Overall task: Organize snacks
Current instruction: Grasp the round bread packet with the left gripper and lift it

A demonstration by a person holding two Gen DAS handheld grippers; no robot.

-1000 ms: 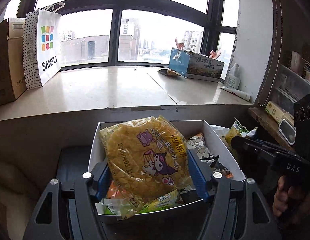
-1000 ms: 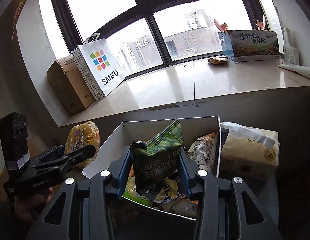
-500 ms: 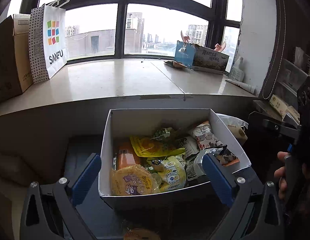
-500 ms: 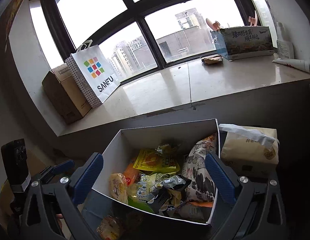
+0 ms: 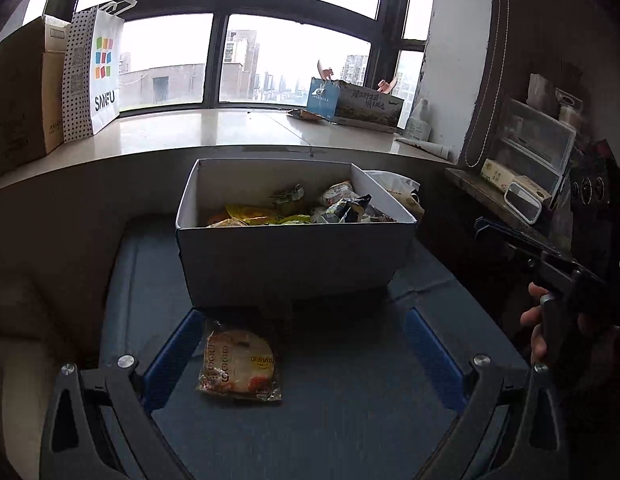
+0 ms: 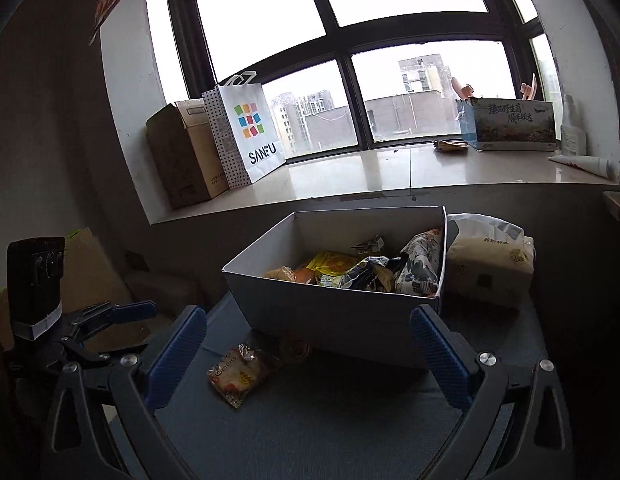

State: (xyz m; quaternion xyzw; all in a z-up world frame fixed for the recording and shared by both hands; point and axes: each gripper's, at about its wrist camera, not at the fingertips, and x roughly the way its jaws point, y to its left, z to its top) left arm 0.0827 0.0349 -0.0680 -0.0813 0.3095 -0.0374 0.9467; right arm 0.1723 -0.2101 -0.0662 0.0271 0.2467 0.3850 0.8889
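A white box [image 5: 294,256] [image 6: 333,312] holding several snack packets stands on a dark blue surface. One orange-and-clear snack packet [image 5: 240,364] [image 6: 242,372] lies flat on that surface just in front of the box. My left gripper [image 5: 306,344] is open, well back from the box, with the packet lying below and beside its left finger. My right gripper [image 6: 308,352] is open too, its fingers wide apart in front of the box, nothing between them. Each gripper also appears at the edge of the other's view, held by a hand [image 5: 537,332].
A beige tissue pack [image 6: 489,272] sits right of the box. Behind runs a wide stone windowsill [image 5: 214,128] with a white SANFU bag [image 6: 250,132], a cardboard box [image 6: 182,156] and a printed carton [image 6: 509,124]. Shelves with containers [image 5: 537,148] stand on the right.
Both grippers let go of their snack bags into the box, opened wide and drew back from it. The loose packet in front of the box has come into view.
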